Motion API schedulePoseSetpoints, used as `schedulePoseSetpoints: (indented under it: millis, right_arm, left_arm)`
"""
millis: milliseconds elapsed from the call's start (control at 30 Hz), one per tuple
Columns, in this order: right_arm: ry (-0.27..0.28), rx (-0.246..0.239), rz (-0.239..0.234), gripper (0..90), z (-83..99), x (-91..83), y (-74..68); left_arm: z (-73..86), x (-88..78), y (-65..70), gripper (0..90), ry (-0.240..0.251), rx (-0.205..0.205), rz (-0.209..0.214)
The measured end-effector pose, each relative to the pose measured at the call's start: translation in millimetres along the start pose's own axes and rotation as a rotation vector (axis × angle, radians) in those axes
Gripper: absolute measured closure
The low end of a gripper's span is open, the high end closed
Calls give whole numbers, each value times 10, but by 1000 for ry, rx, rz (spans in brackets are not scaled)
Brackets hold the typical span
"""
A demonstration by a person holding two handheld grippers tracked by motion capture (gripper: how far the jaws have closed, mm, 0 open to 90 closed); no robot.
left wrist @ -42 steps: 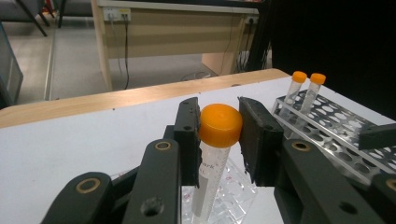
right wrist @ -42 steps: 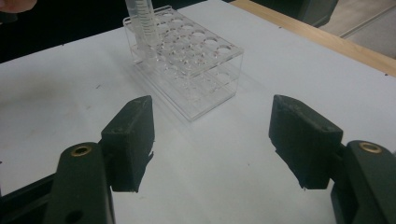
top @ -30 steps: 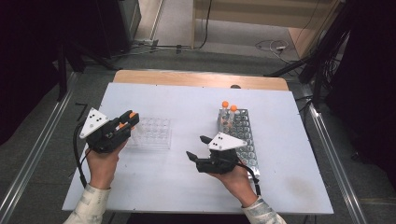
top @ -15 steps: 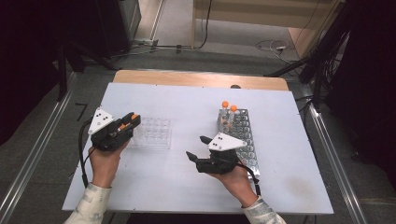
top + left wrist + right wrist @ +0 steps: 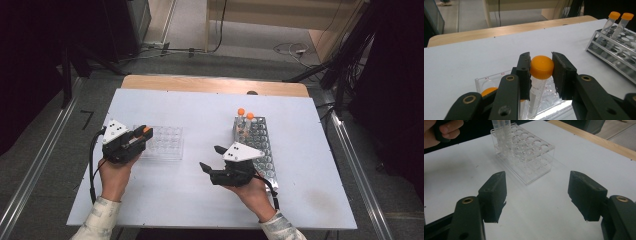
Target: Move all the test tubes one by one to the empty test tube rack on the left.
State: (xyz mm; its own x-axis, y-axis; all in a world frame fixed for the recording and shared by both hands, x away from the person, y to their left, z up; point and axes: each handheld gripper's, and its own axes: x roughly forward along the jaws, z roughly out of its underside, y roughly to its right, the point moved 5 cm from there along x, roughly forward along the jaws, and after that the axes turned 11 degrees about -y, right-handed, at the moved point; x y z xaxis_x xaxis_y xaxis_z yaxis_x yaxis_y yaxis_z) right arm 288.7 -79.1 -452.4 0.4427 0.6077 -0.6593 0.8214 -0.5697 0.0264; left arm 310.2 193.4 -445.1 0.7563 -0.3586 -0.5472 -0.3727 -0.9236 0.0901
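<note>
My left gripper [image 5: 541, 68] is shut on the orange cap of a clear tube [image 5: 535, 97]. The tube stands upright in the near end of a clear plastic rack [image 5: 485, 81], and a second orange cap [image 5: 489, 91] sits low beside it. In the high view this gripper [image 5: 142, 134] hangs over the clear rack's [image 5: 165, 142] left end. My right gripper [image 5: 210, 157] stands open over bare table, left of the metal rack [image 5: 260, 145]. In its own view the right gripper [image 5: 537, 195] has nothing between its jaws and faces the clear rack [image 5: 529, 152] and its tubes [image 5: 501, 130].
The metal rack [image 5: 616, 50] holds two orange-capped tubes [image 5: 241, 112] [image 5: 250, 116] at its far end. A wooden strip [image 5: 215, 85] runs along the white table's far edge. The person's other hand [image 5: 441, 130] shows at the top left of the right gripper view.
The left gripper has drifted slightly to the right over the clear rack with the tube in it. The right gripper has kept still.
</note>
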Motion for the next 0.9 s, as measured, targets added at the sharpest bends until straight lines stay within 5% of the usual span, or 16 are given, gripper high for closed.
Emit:
schedulePoseSetpoints:
  millis: [633,900]
  right_arm:
    - [10,11,10,299,-5,-27,47]
    - [23,34,37,300,-7,-90,153]
  left_arm:
    - [-27,-64,18,578,33,-22,34]
    - [-32,-73,62,449,21,-24,56]
